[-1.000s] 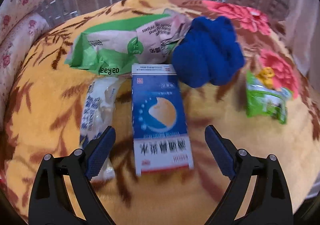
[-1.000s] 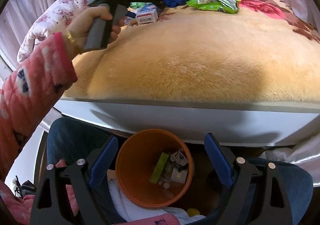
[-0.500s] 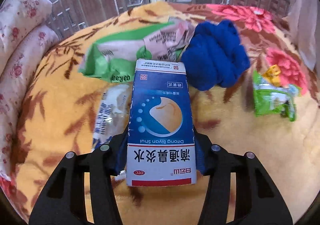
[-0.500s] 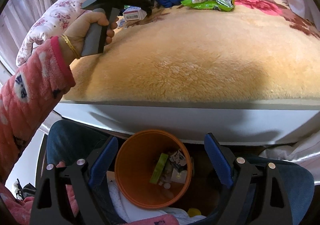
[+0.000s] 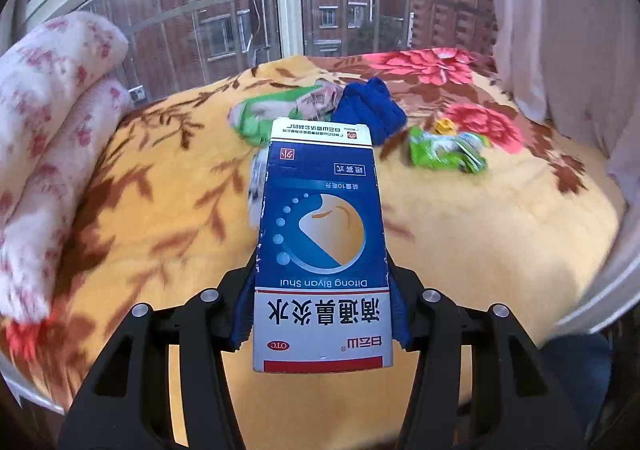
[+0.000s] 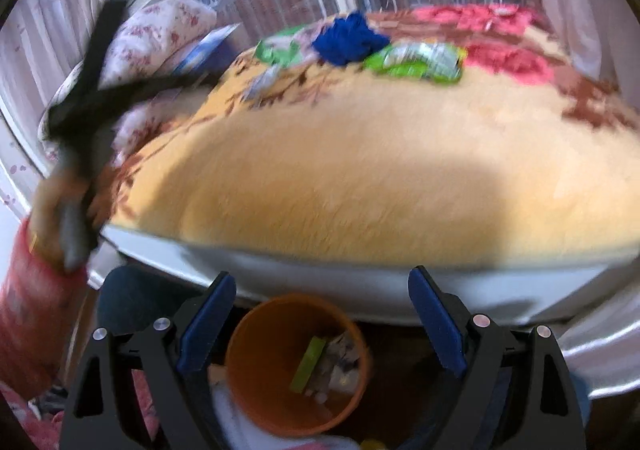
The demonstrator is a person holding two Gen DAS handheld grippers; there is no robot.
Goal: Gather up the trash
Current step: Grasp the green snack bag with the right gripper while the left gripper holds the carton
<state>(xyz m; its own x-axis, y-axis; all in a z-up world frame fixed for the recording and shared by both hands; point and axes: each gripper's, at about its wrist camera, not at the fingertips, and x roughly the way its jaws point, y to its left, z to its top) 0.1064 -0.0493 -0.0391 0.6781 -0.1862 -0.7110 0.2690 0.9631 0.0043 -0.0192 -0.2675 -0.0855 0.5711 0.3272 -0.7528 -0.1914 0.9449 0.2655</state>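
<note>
Left wrist view: left hand-held gripper (image 5: 322, 314) pinches a blue-and-white rectangular cardboard medicine box (image 5: 320, 246) by its long sides, blue ribbed pads flat against the carton near its printed end. Box sits lifted clear of the fuzzy yellow floral blanket (image 5: 480, 234) on the bed, far end pointing toward the window.

Behind it on the blanket: crinkled green-and-white plastic wipes pack (image 5: 276, 110), a lumpy blue knitted cloth bundle (image 5: 370, 112) touching it, and a small crumpled green snack wrapper (image 5: 444, 150) off to the right, apart from the bundle. A clear plastic wrapper (image 5: 256, 180) peeks out just beside the box's left edge. Rolled pink-flowered quilt (image 5: 52, 154) lies along the bed's left side.

Right wrist view is motion-blurred. Right hand-held gripper (image 6: 320, 324) is spread wide, nothing between its blue pads, hanging over a round orange plastic bin (image 6: 256, 378) below the bed's white front edge (image 6: 360, 278). Bin holds what looks like a green strip and pale scraps; rim open from above. Front half of the blanket is bare plush.
</note>
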